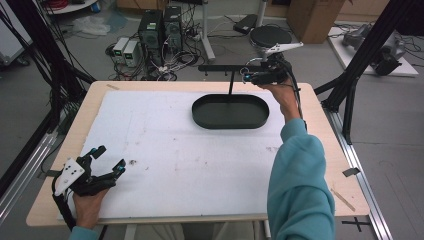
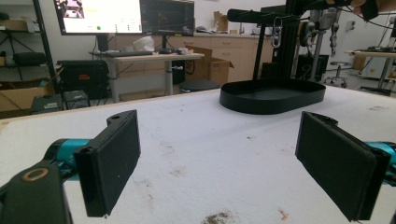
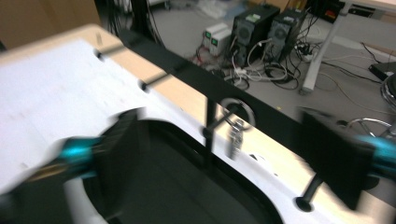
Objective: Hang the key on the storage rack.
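Observation:
A black oval tray [image 1: 202,117] lies at the back right of the white mat [image 1: 165,150]. From it rises a thin post carrying a black horizontal bar [image 1: 220,67]. A metal ring with a clasp [image 3: 236,126] hangs from that bar [image 3: 187,70]; it is also in the left gripper view as the ring [image 2: 276,29] above the tray [image 2: 273,95]. My right gripper [image 1: 248,75] is raised at the bar's right end; its jaws stand open on either side of the ring [image 3: 222,116], holding nothing. My left gripper [image 1: 111,158] rests open at the front left, facing the tray [image 2: 219,119].
The wooden table's edge [image 1: 200,84] borders the mat. Black frame struts [image 1: 360,55] stand to the right. Computers and cables [image 1: 160,35] sit on the floor behind. Small dark stains [image 2: 217,217] mark the mat near the left gripper.

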Tool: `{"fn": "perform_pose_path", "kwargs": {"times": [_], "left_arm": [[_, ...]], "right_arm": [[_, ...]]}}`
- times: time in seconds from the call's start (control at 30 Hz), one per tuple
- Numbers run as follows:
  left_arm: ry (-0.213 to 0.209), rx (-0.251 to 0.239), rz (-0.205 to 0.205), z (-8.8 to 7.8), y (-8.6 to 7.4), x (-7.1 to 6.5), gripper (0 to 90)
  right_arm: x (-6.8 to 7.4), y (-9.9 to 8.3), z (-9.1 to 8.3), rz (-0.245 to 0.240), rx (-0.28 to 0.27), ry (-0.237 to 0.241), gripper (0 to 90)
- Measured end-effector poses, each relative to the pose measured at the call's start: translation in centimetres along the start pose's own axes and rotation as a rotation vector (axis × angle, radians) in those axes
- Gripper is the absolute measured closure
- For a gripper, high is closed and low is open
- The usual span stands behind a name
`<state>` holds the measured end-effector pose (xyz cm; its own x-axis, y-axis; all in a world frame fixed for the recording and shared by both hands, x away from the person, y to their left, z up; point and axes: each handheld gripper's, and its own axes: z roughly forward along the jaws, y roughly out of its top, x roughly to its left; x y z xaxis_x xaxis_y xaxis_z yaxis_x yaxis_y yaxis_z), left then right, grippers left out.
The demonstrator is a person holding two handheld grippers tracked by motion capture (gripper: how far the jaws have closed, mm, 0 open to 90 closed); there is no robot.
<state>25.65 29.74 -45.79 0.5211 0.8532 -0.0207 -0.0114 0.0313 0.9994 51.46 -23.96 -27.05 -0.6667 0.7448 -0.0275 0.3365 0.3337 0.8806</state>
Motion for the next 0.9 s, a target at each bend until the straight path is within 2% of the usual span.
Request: {"fn": "perform_pose_path", "kwargs": {"times": [0.13, 0.2, 0.23, 0.37, 0.5, 0.63, 0.77, 0.9], "left_arm": [[0.000, 0.005, 0.000, 0.0, 0.0, 0.1, 14.4], [0.002, 0.004, 0.001, 0.0, 0.0, 0.1, 14.4], [0.001, 0.005, 0.003, 0.0, 0.0, 0.1, 14.4], [0.001, 0.004, 0.001, 0.0, 0.0, 0.1, 14.4], [0.001, 0.004, 0.001, 0.0, 0.0, 0.0, 14.3], [0.001, 0.004, 0.001, 0.0, 0.0, 0.0, 14.4], [0.000, 0.005, 0.011, 0.0, 0.0, 0.0, 14.3], [0.002, 0.004, 0.010, 0.0, 0.0, 0.0, 14.3]], "right_arm": [[1.5, 0.6, -2.2, 0.002, -0.057, 0.042, 0.7], [2.3, 0.4, -3.5, -0.010, -0.119, 0.058, 0.7], [2.7, 0.1, -4.1, -0.011, -0.147, 0.069, 0.7], [3.9, -1.6, -6.9, -0.004, -0.203, 0.083, 0.7], [5.9, -5.4, -9.9, -0.011, -0.291, 0.079, 0.7], [7.4, -9.6, -11.7, 0.012, -0.367, 0.070, 0.7], [8.4, -13.5, -12.7, 0.014, -0.405, 0.060, 0.7], [8.7, -16.6, -12.7, 0.000, -0.432, 0.049, 0.7]]}}
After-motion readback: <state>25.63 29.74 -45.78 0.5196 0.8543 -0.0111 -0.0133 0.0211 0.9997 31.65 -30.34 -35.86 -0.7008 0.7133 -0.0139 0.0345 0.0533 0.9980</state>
